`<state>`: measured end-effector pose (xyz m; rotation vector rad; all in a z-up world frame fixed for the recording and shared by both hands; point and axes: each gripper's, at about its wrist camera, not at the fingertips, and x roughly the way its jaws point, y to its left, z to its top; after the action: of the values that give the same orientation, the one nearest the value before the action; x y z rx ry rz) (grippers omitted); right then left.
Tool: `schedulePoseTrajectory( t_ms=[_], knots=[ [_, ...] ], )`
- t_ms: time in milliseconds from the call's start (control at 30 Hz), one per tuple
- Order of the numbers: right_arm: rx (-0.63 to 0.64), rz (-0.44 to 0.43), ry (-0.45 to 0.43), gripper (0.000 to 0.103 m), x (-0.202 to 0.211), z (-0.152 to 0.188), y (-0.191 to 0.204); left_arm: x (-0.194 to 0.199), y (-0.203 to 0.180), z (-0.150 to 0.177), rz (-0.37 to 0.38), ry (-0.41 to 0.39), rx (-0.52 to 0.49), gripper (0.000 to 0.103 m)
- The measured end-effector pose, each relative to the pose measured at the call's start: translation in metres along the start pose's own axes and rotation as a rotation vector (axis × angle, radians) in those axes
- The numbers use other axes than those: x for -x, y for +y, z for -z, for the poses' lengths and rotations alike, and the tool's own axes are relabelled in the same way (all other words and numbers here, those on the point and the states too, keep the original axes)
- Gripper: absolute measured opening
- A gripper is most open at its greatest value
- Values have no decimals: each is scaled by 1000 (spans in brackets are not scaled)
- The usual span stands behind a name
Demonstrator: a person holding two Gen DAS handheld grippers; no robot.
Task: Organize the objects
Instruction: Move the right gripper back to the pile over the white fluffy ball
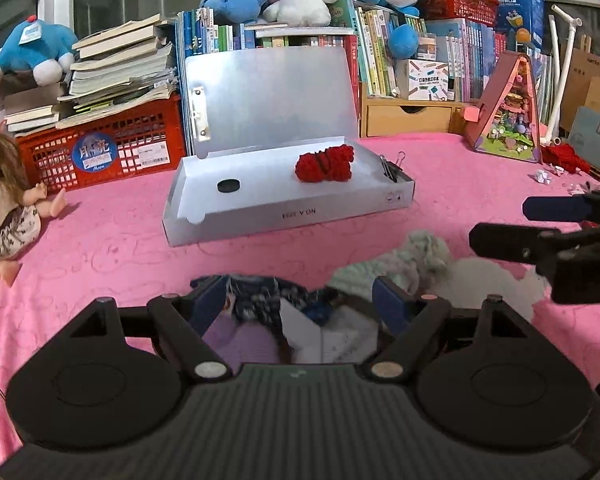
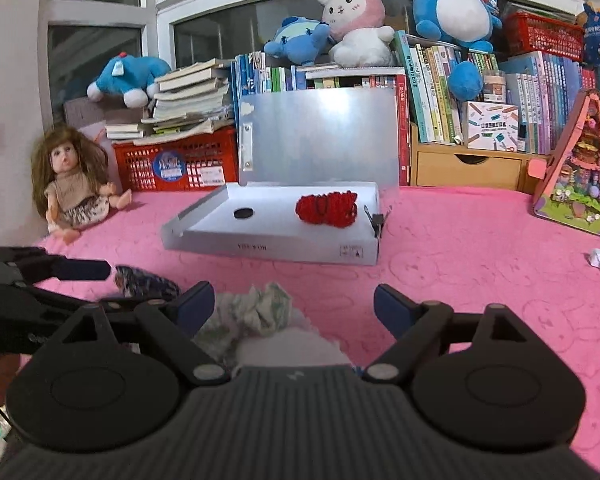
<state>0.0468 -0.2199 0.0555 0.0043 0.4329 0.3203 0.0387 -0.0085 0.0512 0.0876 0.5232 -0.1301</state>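
Hovering wide, left claw (image 1: 300, 300) over dark patterned cloth (image 1: 256, 300), right claw (image 2: 294, 306) wide over pale cloth (image 2: 260, 308), doll's face (image 2: 62, 156) only in right view

Red yarn (image 1: 325, 164) in open box (image 1: 284, 216)

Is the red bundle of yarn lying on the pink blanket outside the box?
No, the red bundle of yarn lies inside the open silver box, near a small black round disc.
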Motion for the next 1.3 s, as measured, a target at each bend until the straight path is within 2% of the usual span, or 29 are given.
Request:
schedulePoseTrajectory(
  t_ms=[400,633,733,1100,1300],
  knots=[
    [12,30,59,92,-4,29,3,12,-4,26,-17,-1,-8,84],
    [43,49,84,92,-9,40,5,15,5,30,-71,-14,-2,84],
    [43,50,92,92,-12,42,5,15,15,31,-59,-6,18,84],
    [119,68,98,93,-22,44,13,-2,36,41,-102,50,23,84],
    [63,4,119,93,-25,40,10,-12,37,44,-98,46,35,84]
  ],
)
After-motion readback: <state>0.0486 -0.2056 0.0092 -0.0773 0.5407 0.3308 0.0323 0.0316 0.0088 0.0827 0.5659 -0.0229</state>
